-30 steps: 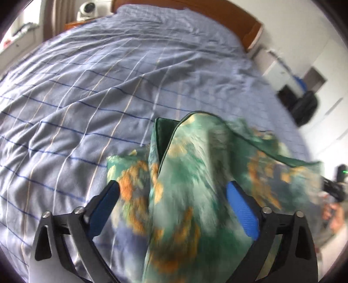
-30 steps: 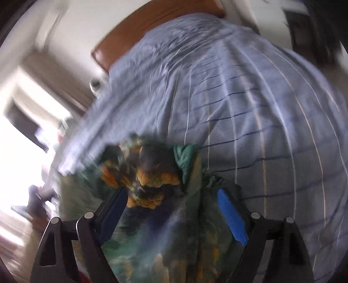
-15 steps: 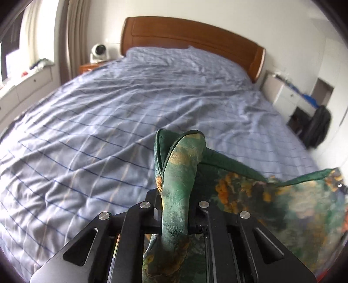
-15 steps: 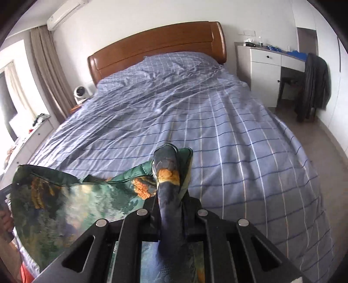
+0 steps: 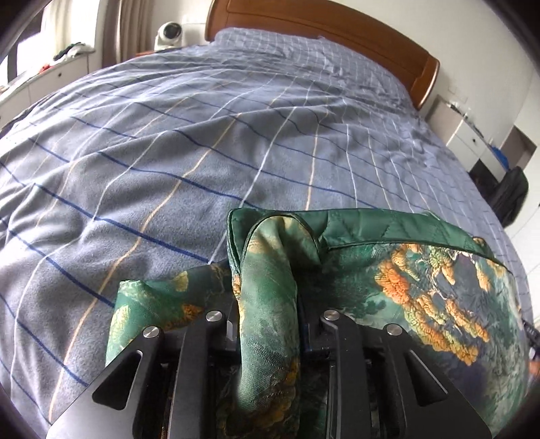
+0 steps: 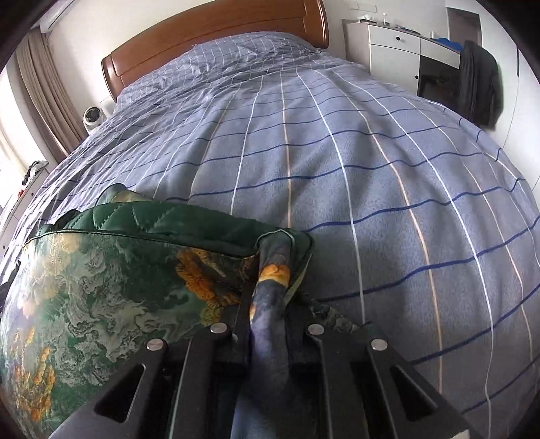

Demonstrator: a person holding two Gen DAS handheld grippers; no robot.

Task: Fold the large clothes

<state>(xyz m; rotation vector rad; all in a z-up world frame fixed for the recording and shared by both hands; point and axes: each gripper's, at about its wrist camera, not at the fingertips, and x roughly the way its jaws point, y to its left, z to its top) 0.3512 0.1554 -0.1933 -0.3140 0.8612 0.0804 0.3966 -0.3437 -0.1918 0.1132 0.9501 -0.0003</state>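
Note:
A green quilted garment (image 5: 422,290) with an orange and grey landscape print hangs stretched between my two grippers, just above the blue checked bed cover (image 5: 168,152). My left gripper (image 5: 268,317) pinches one bunched corner; its jaws are opening slightly, with the cloth still pressed between them. In the right wrist view the garment (image 6: 101,297) spreads away to the left, and my right gripper (image 6: 268,324) is shut on its other bunched corner. The plain green lining shows along the folded top edge. Both sets of pads are hidden by the cloth.
The bed cover (image 6: 371,169) fills the ground ahead up to a wooden headboard (image 6: 219,37). A white round device (image 5: 170,32) stands at the head of the bed. A white desk (image 6: 395,50) and a dark jacket (image 6: 481,84) on a chair are at the right.
One second ago both grippers stood open around the cloth; they then closed on it. Both have since sunk toward the bed, and the garment hangs spread between them.

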